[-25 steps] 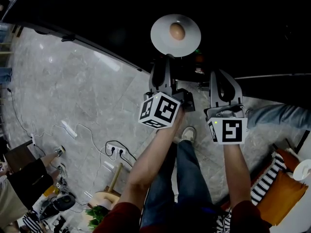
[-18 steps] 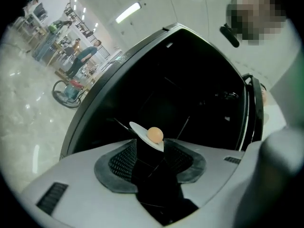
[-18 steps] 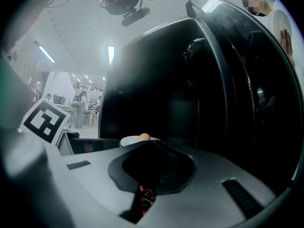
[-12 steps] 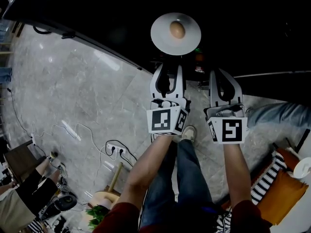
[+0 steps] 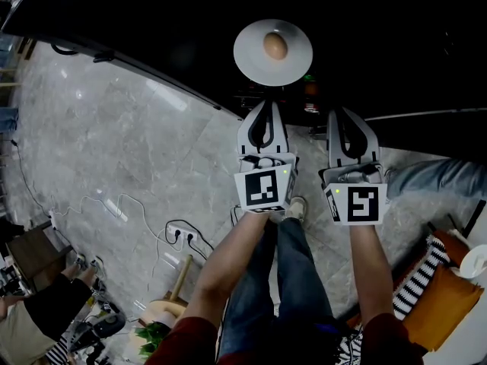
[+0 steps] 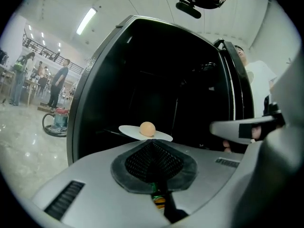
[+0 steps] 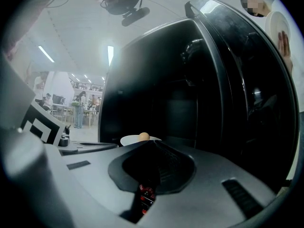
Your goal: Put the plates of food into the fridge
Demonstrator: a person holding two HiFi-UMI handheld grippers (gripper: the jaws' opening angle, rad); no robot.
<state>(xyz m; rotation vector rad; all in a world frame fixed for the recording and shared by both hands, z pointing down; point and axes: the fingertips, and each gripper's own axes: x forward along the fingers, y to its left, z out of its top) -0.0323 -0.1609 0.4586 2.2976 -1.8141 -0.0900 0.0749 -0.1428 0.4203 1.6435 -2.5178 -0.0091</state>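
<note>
Plate (image 5: 257, 65) with round brown food (image 5: 275, 46) sits inside dark open fridge (image 5: 152, 14), just past tips of left gripper (image 5: 264, 105). Left jaws just closed together, nothing between. Right gripper (image 5: 348, 114) alongside, jaws together, empty.

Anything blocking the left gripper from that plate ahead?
Nothing visible. The plate sits straight ahead of the left gripper, inside the open fridge, apart from it. Its jaws have just closed, empty. The right gripper is off to the side.
</note>
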